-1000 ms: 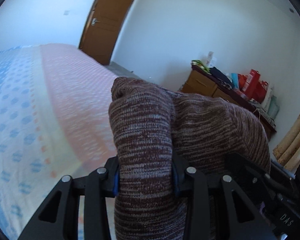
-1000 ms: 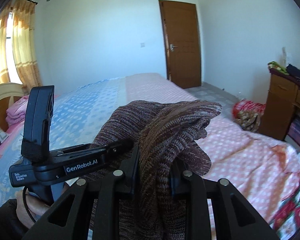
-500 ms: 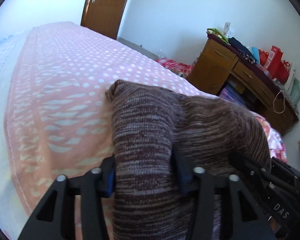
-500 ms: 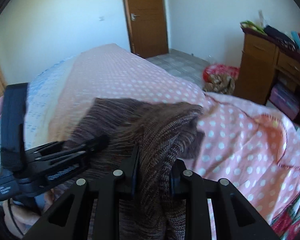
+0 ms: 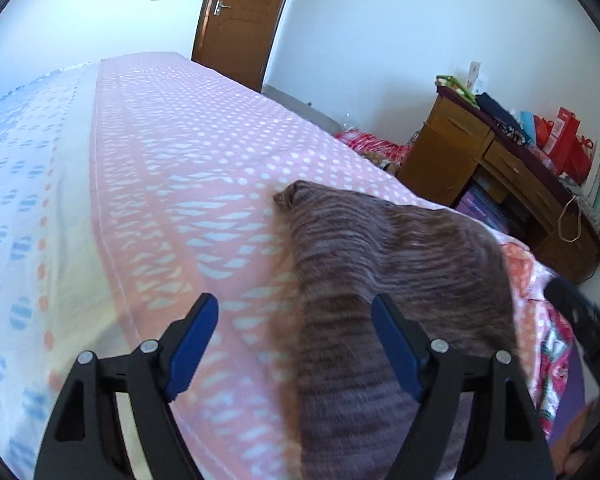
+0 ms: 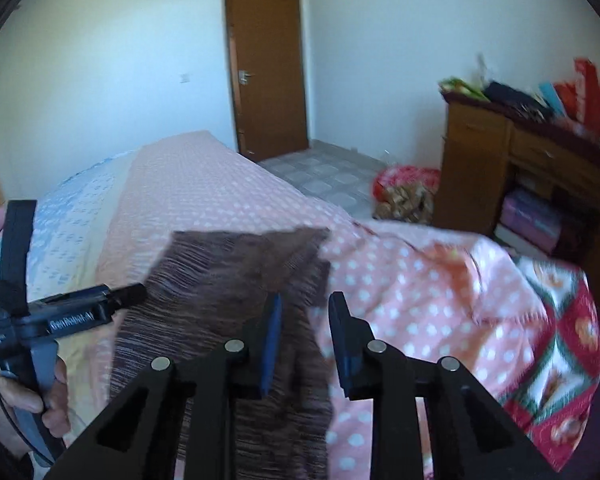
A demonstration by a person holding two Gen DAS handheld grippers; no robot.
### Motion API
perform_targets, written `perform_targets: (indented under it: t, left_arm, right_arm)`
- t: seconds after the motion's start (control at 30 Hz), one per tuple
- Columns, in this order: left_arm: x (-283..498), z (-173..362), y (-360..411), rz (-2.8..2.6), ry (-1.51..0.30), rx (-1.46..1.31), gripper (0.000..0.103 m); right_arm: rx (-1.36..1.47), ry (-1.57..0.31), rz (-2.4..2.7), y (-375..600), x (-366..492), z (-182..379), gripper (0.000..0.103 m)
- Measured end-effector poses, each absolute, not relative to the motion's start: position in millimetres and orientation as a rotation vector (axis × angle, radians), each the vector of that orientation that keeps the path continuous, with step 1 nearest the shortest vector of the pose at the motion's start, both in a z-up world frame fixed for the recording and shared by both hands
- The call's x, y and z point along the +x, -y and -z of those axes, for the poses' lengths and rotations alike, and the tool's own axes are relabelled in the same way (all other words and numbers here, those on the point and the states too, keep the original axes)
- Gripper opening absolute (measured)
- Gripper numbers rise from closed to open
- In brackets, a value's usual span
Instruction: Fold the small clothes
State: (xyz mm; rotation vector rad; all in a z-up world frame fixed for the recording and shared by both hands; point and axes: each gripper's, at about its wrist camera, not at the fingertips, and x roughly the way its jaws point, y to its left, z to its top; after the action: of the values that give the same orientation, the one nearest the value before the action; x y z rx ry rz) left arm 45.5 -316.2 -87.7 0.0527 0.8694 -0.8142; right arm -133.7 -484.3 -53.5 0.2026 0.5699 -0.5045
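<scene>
A brown knitted garment (image 5: 388, 280) lies folded flat on the pink dotted bedspread (image 5: 188, 152). It also shows in the right wrist view (image 6: 228, 300). My left gripper (image 5: 296, 320) is open wide and empty, just above the garment's near left edge. My right gripper (image 6: 304, 320) is open and empty, with its left finger over the garment's right edge. The left gripper's body (image 6: 60, 316), held by a hand, shows in the right wrist view at the left of the garment.
A wooden desk (image 6: 520, 160) with bags and clutter stands at the right past the bed's edge. A red bundle (image 6: 404, 192) lies on the tiled floor. A brown door (image 6: 266, 68) is at the back. A red patterned quilt (image 6: 560, 340) covers the bed's right corner.
Both grippers have let go of the garment and opened. The garment has dropped from a raised bunch to lie flat on the bed.
</scene>
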Motion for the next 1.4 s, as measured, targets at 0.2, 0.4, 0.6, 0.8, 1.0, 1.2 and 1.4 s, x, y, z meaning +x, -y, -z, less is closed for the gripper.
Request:
perform_targets:
  t: [0.2, 0.4, 0.6, 0.8, 1.0, 1.2, 1.4]
  left_arm:
    - [23, 96, 331, 0.824, -0.879, 0.164, 0.082]
    - [13, 108, 340, 0.801, -0.878, 0.217, 0.088]
    - [11, 102, 322, 0.888, -0.902, 0.168, 0.088]
    - [16, 135, 285, 1.037, -1.12, -0.159, 0.089]
    - [-1, 139, 301, 1.115, -1.14, -0.145, 0.071]
    - [-4, 120, 301, 1.097, -1.086, -0.086, 0.025]
    - [-18, 88, 292, 1.12, -1.055, -0.051, 0.024]
  right_arm:
    - [0.221, -0.667, 0.417, 505, -65, 70, 0.026]
    - [0.306, -0.732, 0.458, 534, -63, 116, 0.026]
    - [0.379, -0.689, 0.436, 511, -110, 91, 0.034]
    - [0.412, -0.701, 0.448, 483, -183, 96, 0.07]
    - [0.471, -0.804, 0.397, 468, -187, 131, 0.065]
    - [0.506, -0.852, 0.341, 468, -171, 120, 0.02]
    - [0.644, -0.823, 0.251, 472, -193, 94, 0.019]
